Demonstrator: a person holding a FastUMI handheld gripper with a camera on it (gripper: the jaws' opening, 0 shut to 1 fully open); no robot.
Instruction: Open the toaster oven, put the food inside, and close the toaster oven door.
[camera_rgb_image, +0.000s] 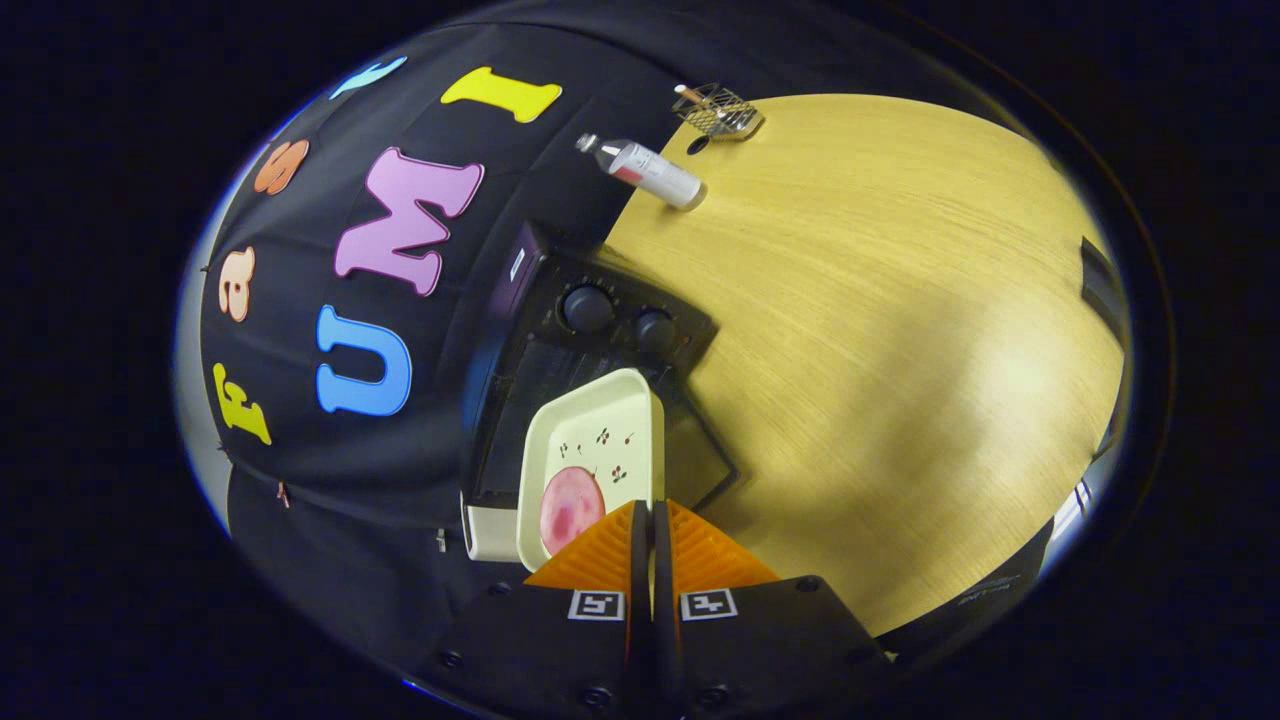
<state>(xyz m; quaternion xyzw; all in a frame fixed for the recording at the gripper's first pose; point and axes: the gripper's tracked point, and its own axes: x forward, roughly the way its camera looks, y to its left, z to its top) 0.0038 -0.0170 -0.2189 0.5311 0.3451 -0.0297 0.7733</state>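
Observation:
My gripper is shut on the near rim of a cream tray that carries a round pink slice of meat. The tray hangs tilted, just ahead of the fingers, over the front of the black toaster oven. The oven stands against the booth wall, with two round knobs beside its opening. Its dark glass door lies folded down and open, partly hidden under the tray. The far end of the tray reaches toward the oven's mouth; whether it is inside I cannot tell.
The oven rests on a light wooden table. Beyond it stand a white bottle and a small wire rack at the table's far side. A dark object sits at the table's edge.

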